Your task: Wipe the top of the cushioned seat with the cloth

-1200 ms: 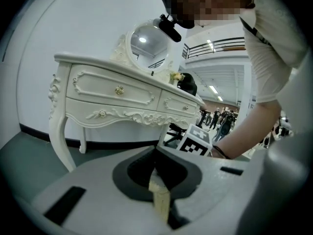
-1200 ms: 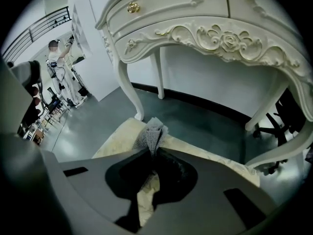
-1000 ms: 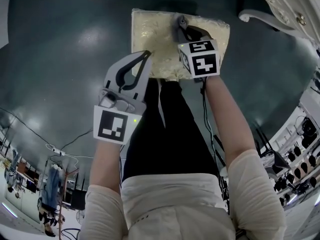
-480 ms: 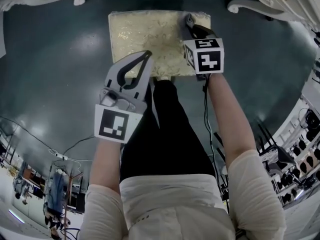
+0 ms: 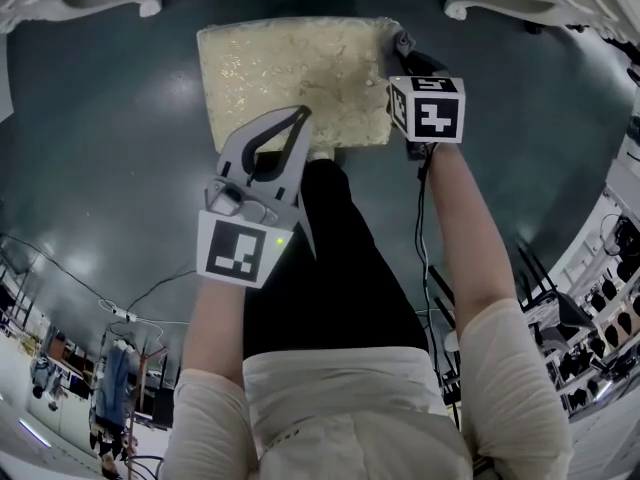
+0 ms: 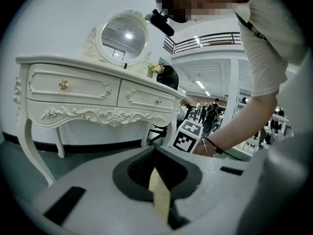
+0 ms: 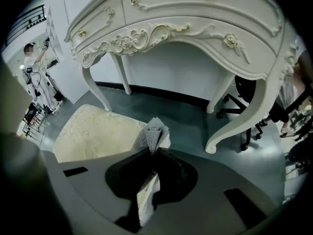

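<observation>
One crumpled grey cloth point(image 7: 154, 132) at cream seat point(image 5: 290, 68) corner

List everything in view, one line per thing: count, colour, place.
Square cream brocade cushioned seat: one, cream-gold, on the dark floor.
Crumpled grey cloth: one, grey, held at the seat's right corner.
Ornate white dressing table: one, white with gold knobs, beyond the seat.
Round white-framed mirror: one, on the dressing table.
Black wheeled chair: one, behind the table's leg.
Left gripper: one, grey, fingers together, empty, above the seat's near edge.
Right gripper: one, grey, fingers shut on the cloth.
</observation>
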A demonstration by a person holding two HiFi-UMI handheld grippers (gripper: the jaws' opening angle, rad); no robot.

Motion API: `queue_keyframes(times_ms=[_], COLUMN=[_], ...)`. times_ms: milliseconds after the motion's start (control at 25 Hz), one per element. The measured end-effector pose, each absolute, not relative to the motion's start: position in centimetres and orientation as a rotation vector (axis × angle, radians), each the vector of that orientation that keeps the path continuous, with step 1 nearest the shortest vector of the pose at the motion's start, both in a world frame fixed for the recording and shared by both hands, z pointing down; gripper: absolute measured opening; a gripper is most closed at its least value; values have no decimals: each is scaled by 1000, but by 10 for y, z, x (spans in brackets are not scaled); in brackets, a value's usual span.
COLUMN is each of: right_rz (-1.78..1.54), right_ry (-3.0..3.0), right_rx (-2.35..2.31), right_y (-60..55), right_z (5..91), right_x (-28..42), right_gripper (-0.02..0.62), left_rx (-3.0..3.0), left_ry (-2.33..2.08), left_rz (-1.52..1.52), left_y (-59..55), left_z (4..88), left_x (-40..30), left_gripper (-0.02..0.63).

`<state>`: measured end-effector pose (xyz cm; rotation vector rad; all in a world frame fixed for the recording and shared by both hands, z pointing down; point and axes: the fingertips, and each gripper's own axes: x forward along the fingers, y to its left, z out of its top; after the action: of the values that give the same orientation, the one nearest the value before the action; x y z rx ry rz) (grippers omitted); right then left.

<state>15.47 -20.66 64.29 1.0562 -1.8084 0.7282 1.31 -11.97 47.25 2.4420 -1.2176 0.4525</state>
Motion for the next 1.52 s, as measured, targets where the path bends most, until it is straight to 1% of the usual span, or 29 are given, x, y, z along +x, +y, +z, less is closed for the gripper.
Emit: queue_keyframes(times_ms=[160, 400, 600, 840, 1160, 1320, 1520], right_rz=[715, 739, 751, 762, 819, 846, 866], right_ry=[-1836, -1933, -1982, -2028, -2045, -2052, -2013], right_rx=[1071, 991, 923, 796, 746, 731, 731], right_y=[-206, -186, -152, -112, -85, -79, -76], right_z=[620, 590, 580, 591, 597, 608, 634], right_x=[159, 100, 35, -50, -133, -156, -150], right_gripper=[29, 28, 28, 28, 28, 28, 28], left_rx=[2437, 2424, 2418, 2390, 2351, 2329, 2305], left_ry=[-1235, -1267, -1284, -1320, -1353, -1347, -1355], left_rz=[421, 403, 411, 428, 430, 453, 464], left_y=[-115, -101, -76, -60, -35, -25, -25], left_z=[460, 444, 439, 450, 457, 466, 478], left_x=[20, 0, -44, -108, -176, -196, -199], left_gripper=[2, 2, 2, 2, 2, 2, 2])
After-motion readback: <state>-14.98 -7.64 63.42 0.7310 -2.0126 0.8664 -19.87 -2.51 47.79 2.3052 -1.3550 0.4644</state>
